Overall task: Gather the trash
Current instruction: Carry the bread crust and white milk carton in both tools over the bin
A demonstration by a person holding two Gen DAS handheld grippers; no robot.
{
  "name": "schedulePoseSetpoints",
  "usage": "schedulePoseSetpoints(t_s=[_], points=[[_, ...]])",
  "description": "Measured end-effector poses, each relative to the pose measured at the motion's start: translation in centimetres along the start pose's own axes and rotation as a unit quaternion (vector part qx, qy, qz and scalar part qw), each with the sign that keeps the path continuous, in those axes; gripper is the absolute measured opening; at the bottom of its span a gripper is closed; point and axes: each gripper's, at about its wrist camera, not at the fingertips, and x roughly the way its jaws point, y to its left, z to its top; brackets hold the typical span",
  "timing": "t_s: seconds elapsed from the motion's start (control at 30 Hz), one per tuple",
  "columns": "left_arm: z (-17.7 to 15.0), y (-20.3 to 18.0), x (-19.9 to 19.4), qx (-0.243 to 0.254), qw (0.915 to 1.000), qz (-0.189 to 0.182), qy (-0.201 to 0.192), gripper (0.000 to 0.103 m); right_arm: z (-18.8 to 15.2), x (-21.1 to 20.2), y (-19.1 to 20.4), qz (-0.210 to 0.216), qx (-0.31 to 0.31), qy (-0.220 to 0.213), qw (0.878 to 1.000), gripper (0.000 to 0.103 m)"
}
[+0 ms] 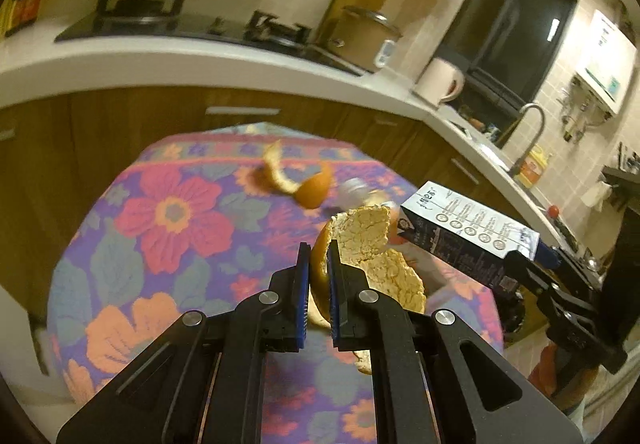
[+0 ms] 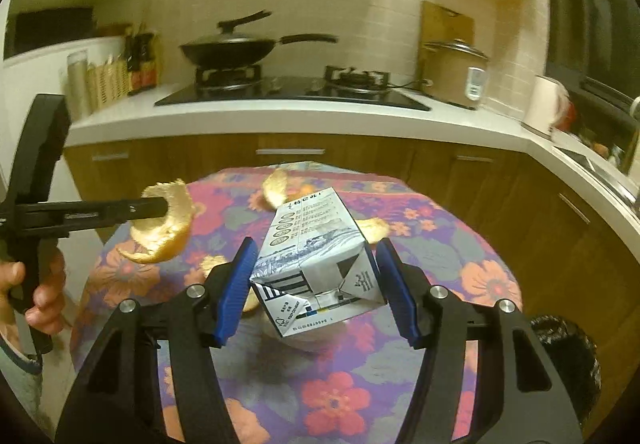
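Blue-padded fingers of the left gripper (image 1: 318, 292) are pressed onto a large piece of orange peel (image 1: 372, 256), pinched by its edge and lifted off the table so it can be carried away. Alongside, the right gripper (image 2: 316, 284) clamps a blue-and-white drink carton (image 2: 316, 244) across its flat sides near the folded base, raised above the cloth; this grip appears secure. Both items are judged to be trash awaiting disposal. A dark, bag-lined bin (image 2: 564, 356) sits low at the table's right edge, the probable destination. Beyond the held items, more curled peel (image 1: 298, 180) lies on the floral tablecloth (image 1: 168, 212), uncollected. Farther back, wooden cabinets (image 2: 288, 156) carry a white counter with a black hob, a lidded wok (image 2: 232, 44) and a rice cooker (image 2: 456, 72) against a tiled wall.
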Motion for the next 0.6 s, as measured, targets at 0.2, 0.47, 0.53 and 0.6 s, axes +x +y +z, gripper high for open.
schedulePoseSetpoints(t_s=[0.2, 0.47, 0.53, 0.6], points=[[0.2, -3.6, 0.8, 0.032, 0.9994, -0.013, 0.004, 0.006, -1.6, -1.2, -4.8, -0.02, 0.057, 0.004, 0.998, 0.056], [-0.4, -6.7, 2.9, 0.06, 0.9977, -0.02, 0.023, 0.006, -7.0, -3.1, -9.5, 0.015, 0.127, 0.027, 0.991, 0.056], [-0.6, -7.3, 3.3, 0.064, 0.9973, -0.025, 0.026, 0.006, -8.1, -3.3, -9.3, 0.025, 0.123, 0.042, 0.991, 0.057], [-0.8, -7.8, 3.6, 0.069, 0.9968, -0.028, 0.029, 0.006, -9.0, -3.2, -8.7, 0.016, 0.117, 0.057, 0.991, 0.057]])
